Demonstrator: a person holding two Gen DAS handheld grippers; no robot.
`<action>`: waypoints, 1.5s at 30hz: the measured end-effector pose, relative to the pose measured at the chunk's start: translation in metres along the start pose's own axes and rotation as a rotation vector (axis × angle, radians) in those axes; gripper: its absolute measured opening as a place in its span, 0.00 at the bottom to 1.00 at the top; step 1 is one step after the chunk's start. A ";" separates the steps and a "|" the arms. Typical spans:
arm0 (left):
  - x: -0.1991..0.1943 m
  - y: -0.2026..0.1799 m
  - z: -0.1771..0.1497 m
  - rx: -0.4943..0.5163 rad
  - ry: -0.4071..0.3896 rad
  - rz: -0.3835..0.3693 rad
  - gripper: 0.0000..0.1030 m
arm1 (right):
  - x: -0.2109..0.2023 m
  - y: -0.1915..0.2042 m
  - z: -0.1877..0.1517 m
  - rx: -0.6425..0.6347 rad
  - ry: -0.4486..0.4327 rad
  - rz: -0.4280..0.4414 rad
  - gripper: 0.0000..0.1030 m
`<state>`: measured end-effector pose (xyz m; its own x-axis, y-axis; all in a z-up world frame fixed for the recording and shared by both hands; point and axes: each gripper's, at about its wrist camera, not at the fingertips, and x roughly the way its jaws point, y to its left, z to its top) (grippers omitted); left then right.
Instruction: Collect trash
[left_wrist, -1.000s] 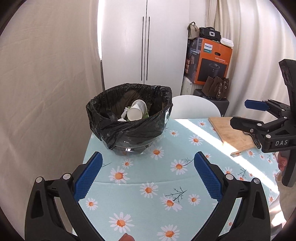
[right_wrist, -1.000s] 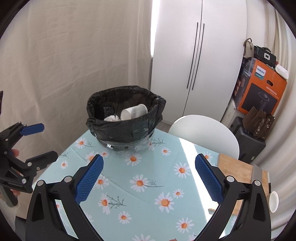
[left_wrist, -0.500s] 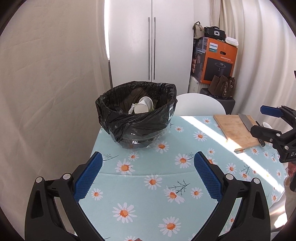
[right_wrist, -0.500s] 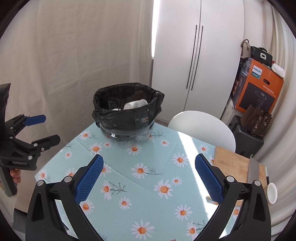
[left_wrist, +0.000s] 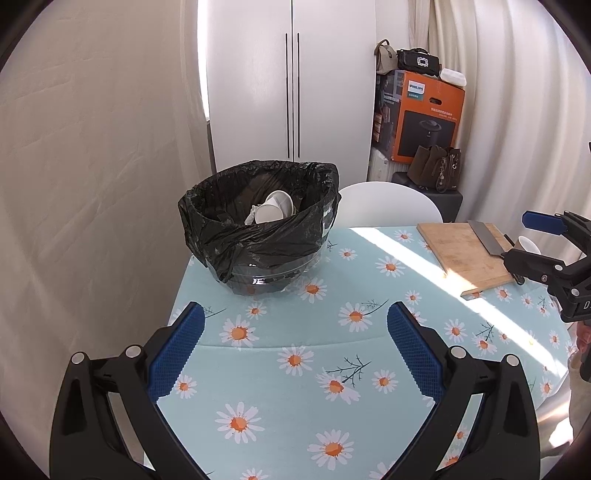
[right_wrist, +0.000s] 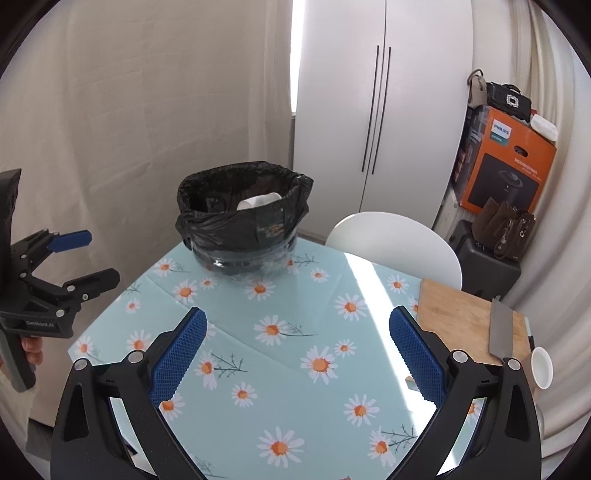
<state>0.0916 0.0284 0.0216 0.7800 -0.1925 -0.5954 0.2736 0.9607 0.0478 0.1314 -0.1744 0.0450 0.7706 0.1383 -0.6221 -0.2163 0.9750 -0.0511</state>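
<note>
A bin lined with a black bag (left_wrist: 258, 236) stands at the table's far left corner; it also shows in the right wrist view (right_wrist: 243, 221). A white paper cup (left_wrist: 275, 210) and crumpled paper lie inside it. My left gripper (left_wrist: 295, 350) is open and empty above the daisy tablecloth (left_wrist: 332, 369), well short of the bin; it also shows at the left of the right wrist view (right_wrist: 88, 258). My right gripper (right_wrist: 295, 354) is open and empty above the table; it also shows at the right edge of the left wrist view (left_wrist: 524, 240).
A wooden cutting board (left_wrist: 465, 251) with a cleaver (right_wrist: 500, 328) lies at the table's right side, a small white cup (right_wrist: 541, 367) beside it. A white chair (right_wrist: 399, 243) stands behind the table. A wardrobe, an orange box and bags are at the back.
Both grippers have pulled back and up from the bin, which now looks smaller and farther. Both stay open and empty. The board and cleaver have come into fuller view.
</note>
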 end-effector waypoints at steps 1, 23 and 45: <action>0.000 -0.002 0.000 0.004 -0.002 0.009 0.94 | 0.000 -0.001 0.000 0.002 0.000 0.002 0.92; 0.000 -0.003 -0.005 0.024 0.015 0.007 0.94 | 0.001 0.001 -0.005 0.008 0.002 0.011 0.92; -0.002 -0.006 -0.004 0.043 0.008 0.038 0.94 | 0.005 0.000 -0.010 -0.008 0.013 0.011 0.92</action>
<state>0.0860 0.0237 0.0194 0.7860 -0.1543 -0.5986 0.2679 0.9577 0.1049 0.1287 -0.1755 0.0340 0.7601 0.1464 -0.6331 -0.2295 0.9720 -0.0508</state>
